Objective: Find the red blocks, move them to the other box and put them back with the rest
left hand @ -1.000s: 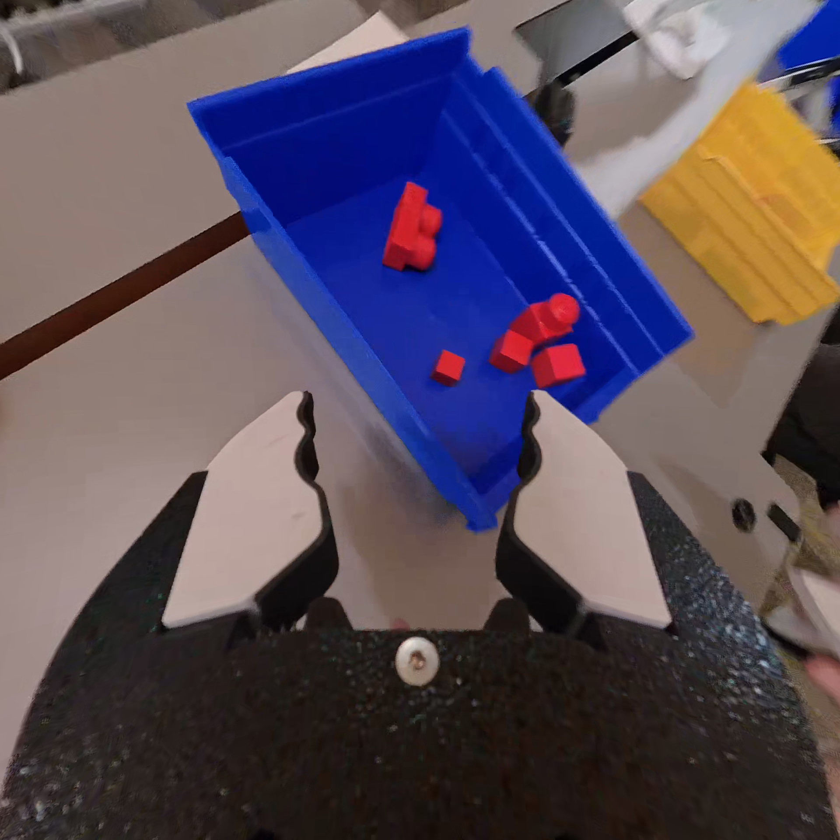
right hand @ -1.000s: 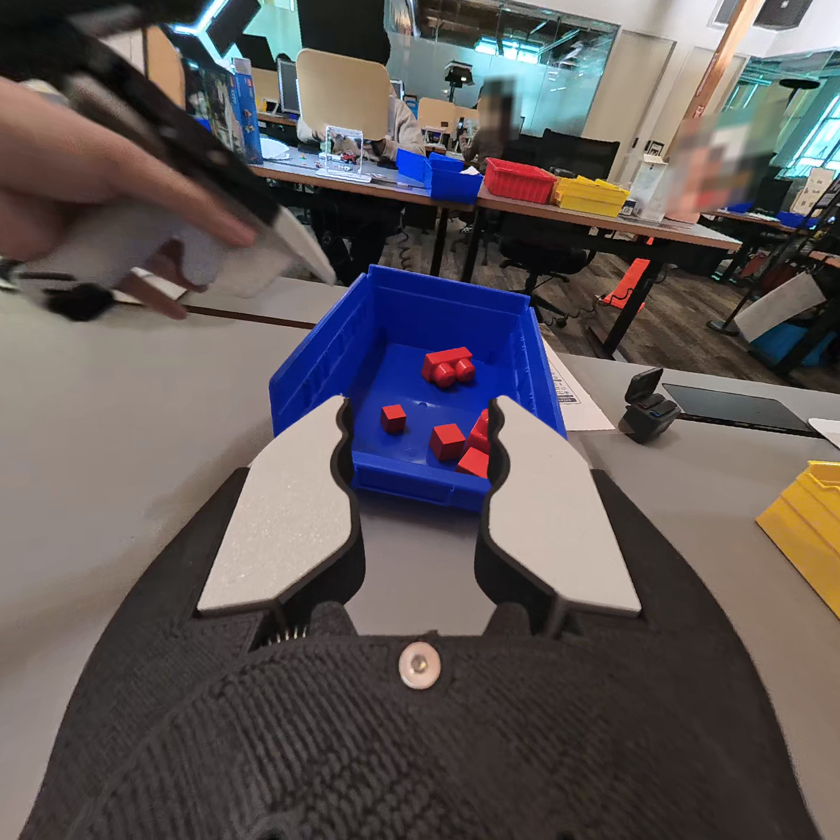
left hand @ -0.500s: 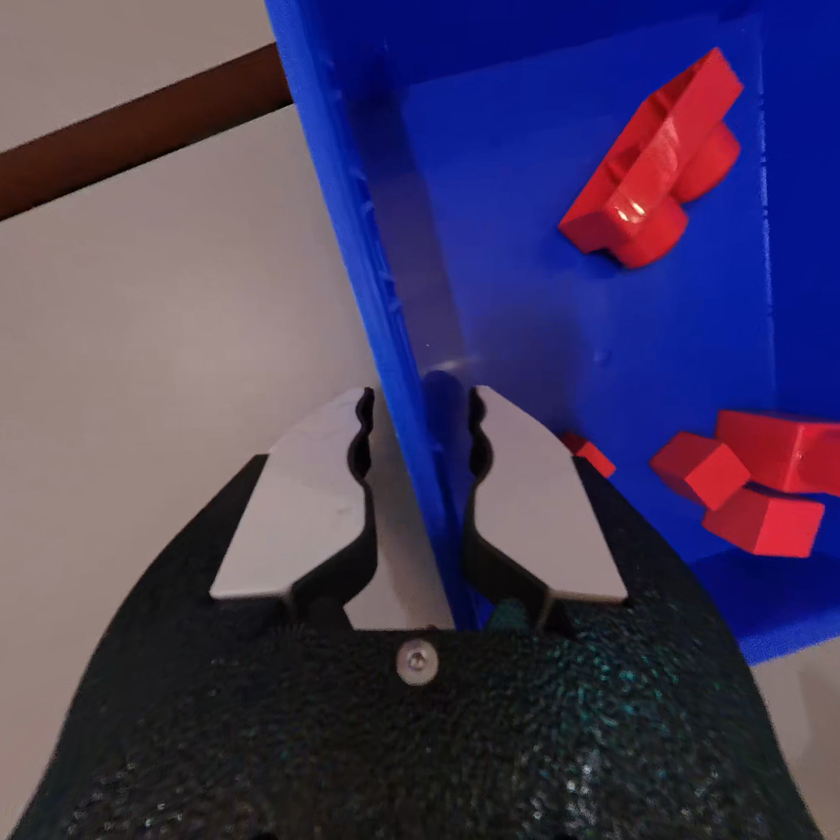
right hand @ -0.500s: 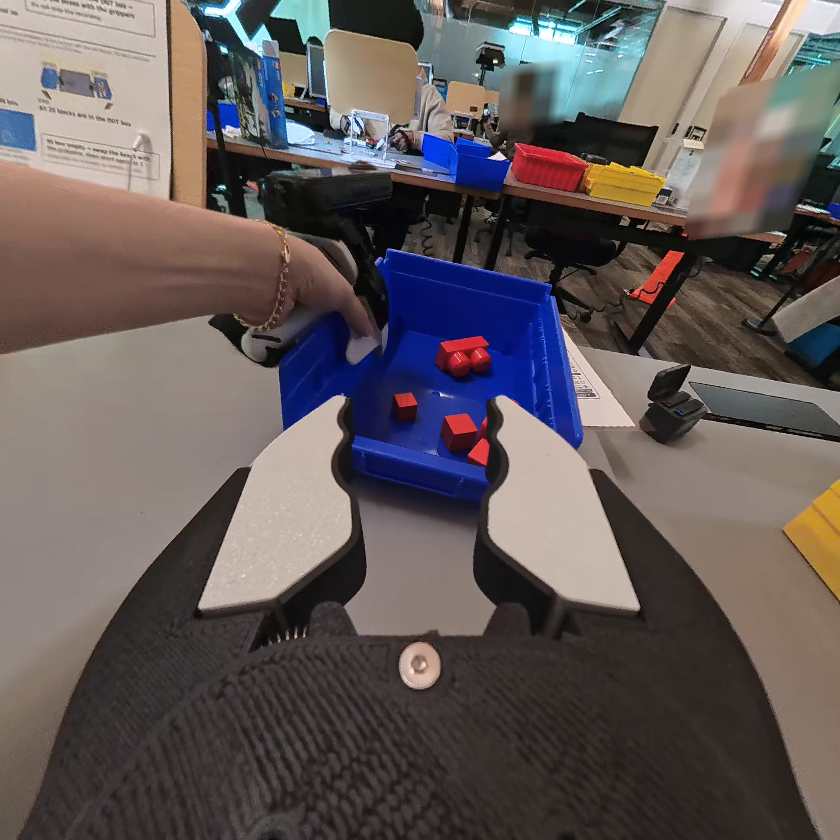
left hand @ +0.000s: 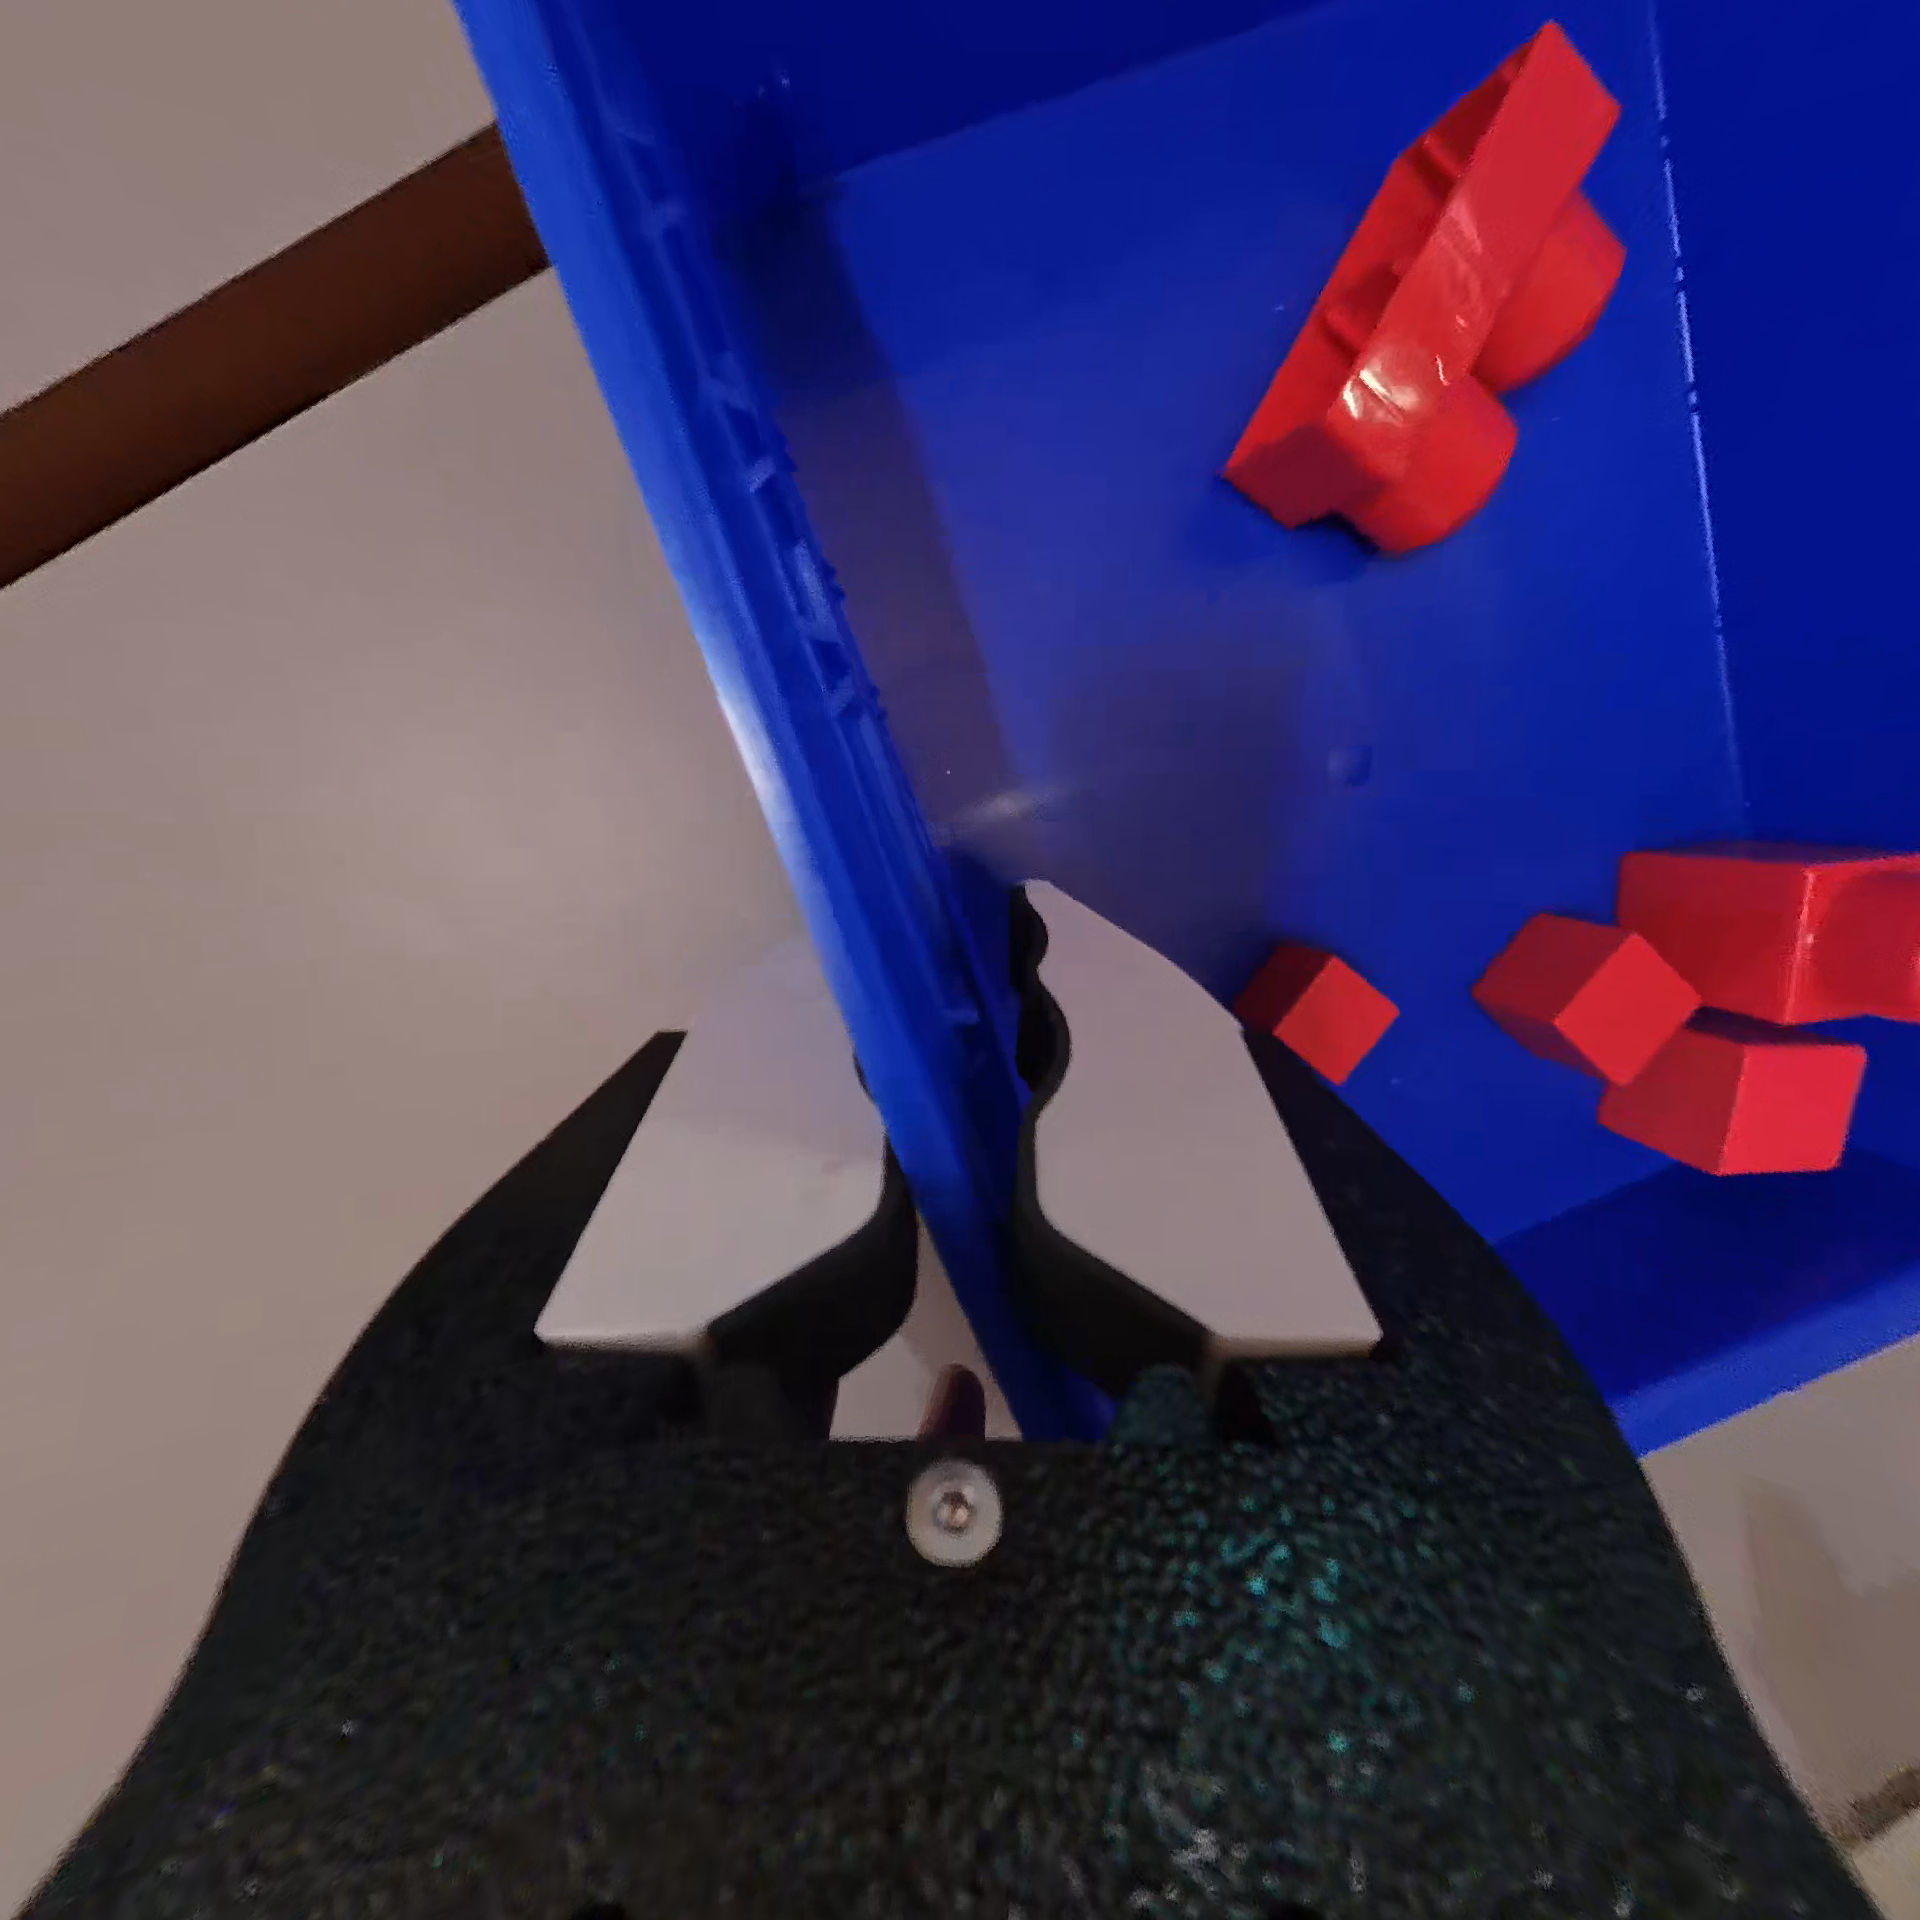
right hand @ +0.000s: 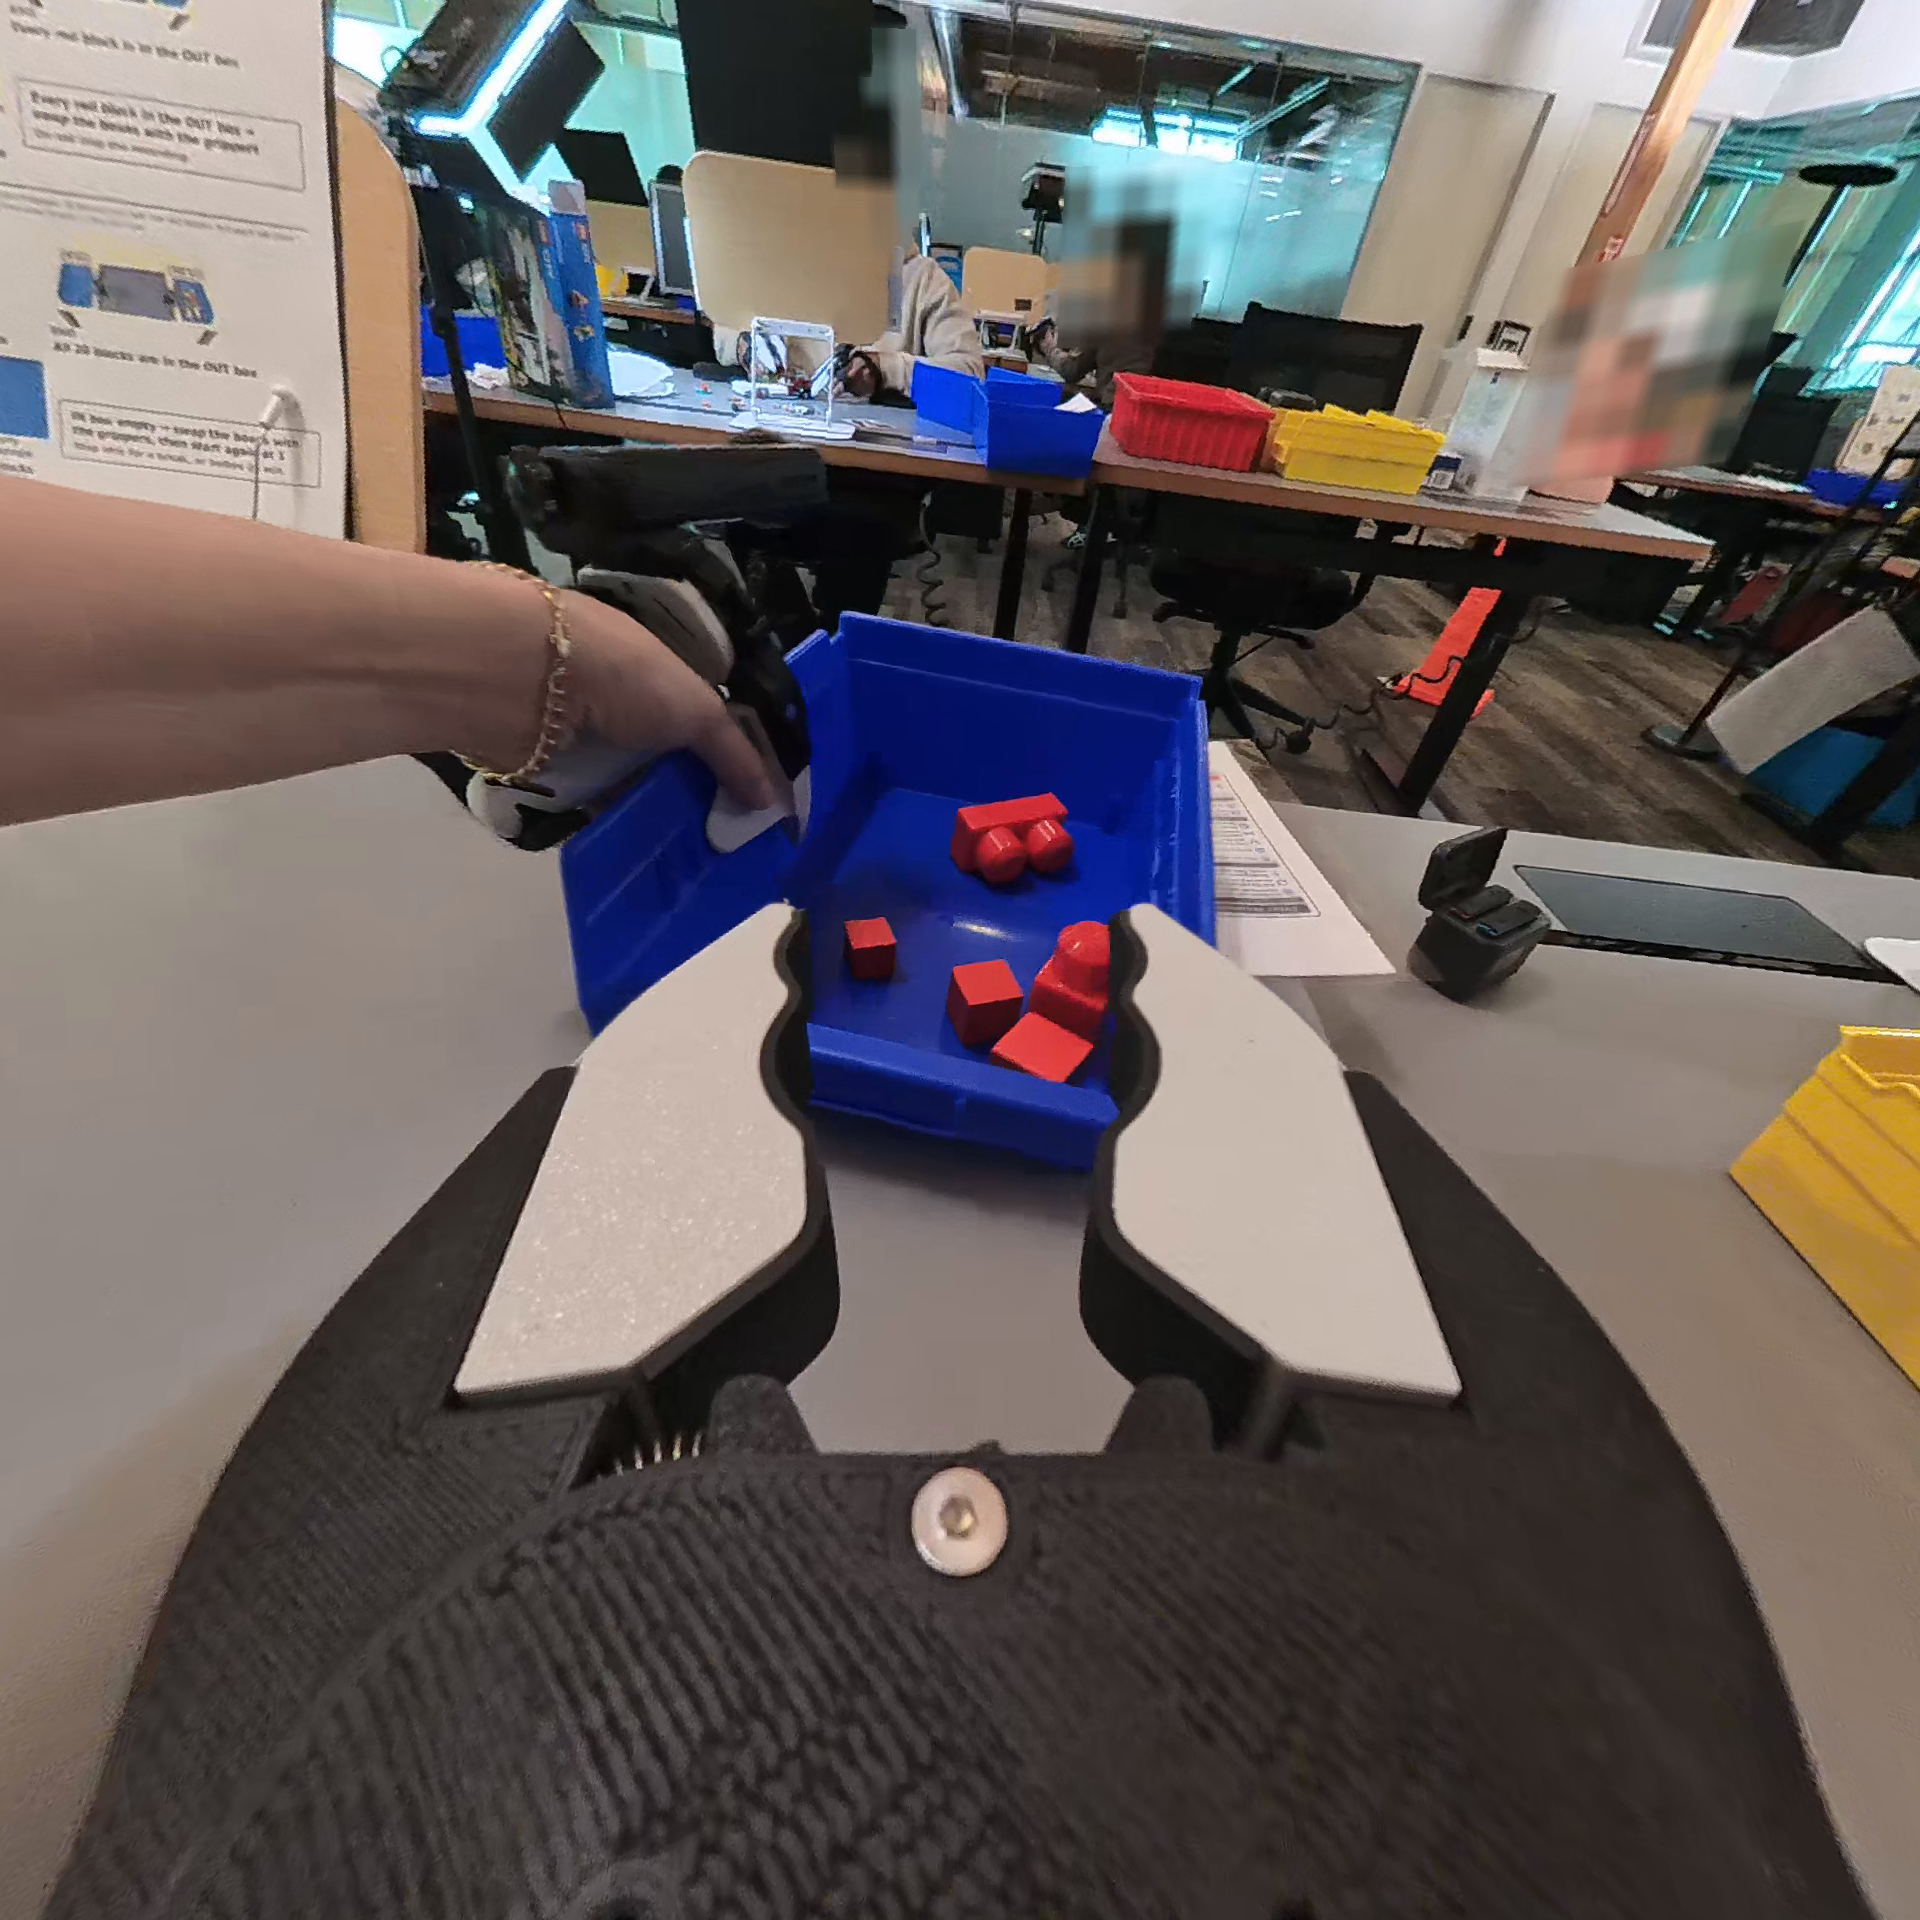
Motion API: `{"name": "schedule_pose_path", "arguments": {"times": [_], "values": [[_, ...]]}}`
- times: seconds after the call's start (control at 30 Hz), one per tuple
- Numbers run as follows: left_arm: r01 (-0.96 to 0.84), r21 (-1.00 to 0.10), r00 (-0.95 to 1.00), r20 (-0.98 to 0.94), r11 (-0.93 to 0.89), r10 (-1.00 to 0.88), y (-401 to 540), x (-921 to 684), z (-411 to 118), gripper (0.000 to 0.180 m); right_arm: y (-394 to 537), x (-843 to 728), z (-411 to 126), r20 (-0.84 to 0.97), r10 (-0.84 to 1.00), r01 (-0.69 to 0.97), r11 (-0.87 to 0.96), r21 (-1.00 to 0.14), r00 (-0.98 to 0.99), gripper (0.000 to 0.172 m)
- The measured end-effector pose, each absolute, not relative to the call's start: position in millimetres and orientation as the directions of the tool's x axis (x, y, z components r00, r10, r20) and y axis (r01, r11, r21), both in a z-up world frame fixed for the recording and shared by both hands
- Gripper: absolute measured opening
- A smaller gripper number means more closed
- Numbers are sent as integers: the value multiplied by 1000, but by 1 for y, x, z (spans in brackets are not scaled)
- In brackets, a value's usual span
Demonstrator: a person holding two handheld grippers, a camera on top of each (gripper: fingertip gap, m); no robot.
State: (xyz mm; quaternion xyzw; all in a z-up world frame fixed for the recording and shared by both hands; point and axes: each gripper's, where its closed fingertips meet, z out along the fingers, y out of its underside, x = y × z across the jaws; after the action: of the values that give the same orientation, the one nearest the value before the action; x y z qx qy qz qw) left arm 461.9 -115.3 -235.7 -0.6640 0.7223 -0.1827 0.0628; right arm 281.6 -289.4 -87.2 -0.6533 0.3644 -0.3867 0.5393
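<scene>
- We're clamping the left gripper (left hand: 940, 1049) onto the blue box's (right hand: 1039, 717) left wall, probably to carry or tip it.
- Red blocks (right hand: 982, 997) are sitting inside, on the table (right hand: 260, 987).
- The right gripper (right hand: 961, 1029) is hovering near, fingers apart, gripping nothing.

left gripper (left hand: 940, 1049) clamped on blue box (left hand: 727, 436) side wall, red blocks (left hand: 1434, 312) inside
</scene>
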Motion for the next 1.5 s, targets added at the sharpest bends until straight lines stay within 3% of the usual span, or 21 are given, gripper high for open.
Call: {"name": "schedule_pose_path", "arguments": {"times": [0.17,0.37,0.6,0.83,0.97,1.2,1.5], "values": [[-943,-326,-162,276,66,-948,-107,451,-226,12,-296,278,-79,102,-902,-39,-130,-991,420,55],[-921,-365,-282,391,133,-876,-74,422,-172,10,-298,270,-64,94,-906,7,-100,-995,413,54],[-868,-372,-437,260,328,-861,34,310,-133,7,-268,269,-62,81,-873,12,-86,-996,481,56],[-884,-350,-405,245,309,-881,158,142,-132,4,-207,267,-73,108,-807,-9,-139,-990,581,57],[-916,-332,-310,227,226,-923,233,52,-136,4,-128,254,-89,88,-689,-37,-165,-986,719,60],[-958,-283,-124,234,55,-964,318,-76,-162,4,95,187,-104,-64,-297,-108,-134,-985,953,65],[-963,-216,130,165,-164,-978,399,-192,-204,5,323,143,-90,-189,-182,-218,-157,-963,965,77]]}}
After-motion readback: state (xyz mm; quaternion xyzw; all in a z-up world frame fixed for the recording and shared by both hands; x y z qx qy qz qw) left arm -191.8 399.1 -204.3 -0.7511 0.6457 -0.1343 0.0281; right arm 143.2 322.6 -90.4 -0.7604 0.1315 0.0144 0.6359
